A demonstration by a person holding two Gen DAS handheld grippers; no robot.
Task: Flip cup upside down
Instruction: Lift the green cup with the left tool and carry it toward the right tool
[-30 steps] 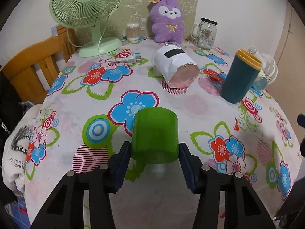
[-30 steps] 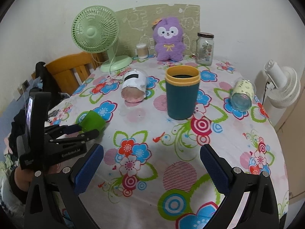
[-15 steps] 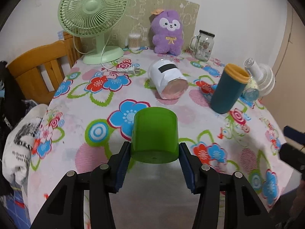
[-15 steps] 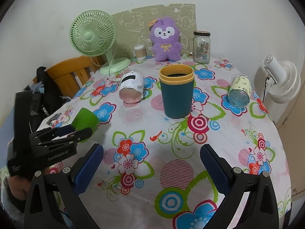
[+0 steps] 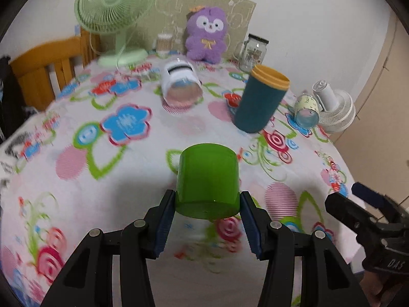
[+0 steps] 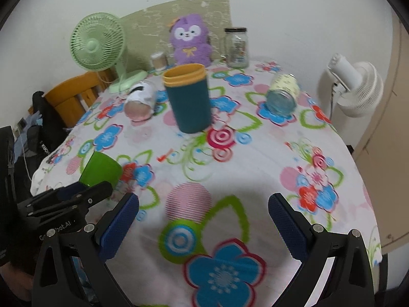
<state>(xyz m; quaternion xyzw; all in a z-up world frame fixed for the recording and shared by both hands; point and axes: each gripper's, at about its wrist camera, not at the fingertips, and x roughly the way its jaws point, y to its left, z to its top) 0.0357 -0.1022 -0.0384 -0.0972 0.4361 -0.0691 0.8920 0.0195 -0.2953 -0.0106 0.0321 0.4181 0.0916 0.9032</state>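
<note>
Your left claw (image 5: 207,206) is pinching the green cup (image 5: 207,183). Its two blue pads (image 5: 163,223) press on the cup's sides near the bottom. The cup lies on its side in the claw, with its flat bottom facing you and its open end pointing away. It is held up above the near part of the worktop (image 5: 143,179), which has a flower cloth on it.

Your right claw (image 6: 203,226) is spread wide and holds nothing. It hangs over the near edge of the worktop, to the right of the left claw. From there you can see the green cup (image 6: 101,168) poking out past the left claw's black fingers (image 6: 87,194).

Farther back, a blue cup with a yellow rim (image 6: 189,101) stands up in the middle. A white jar (image 6: 140,101) lies on its side to its left. A small glass jar (image 6: 282,93) lies on its side to the right. At the far edge are a green fan (image 5: 115,12), a purple plush toy (image 5: 205,34) and a glass mug (image 5: 251,52).
</note>
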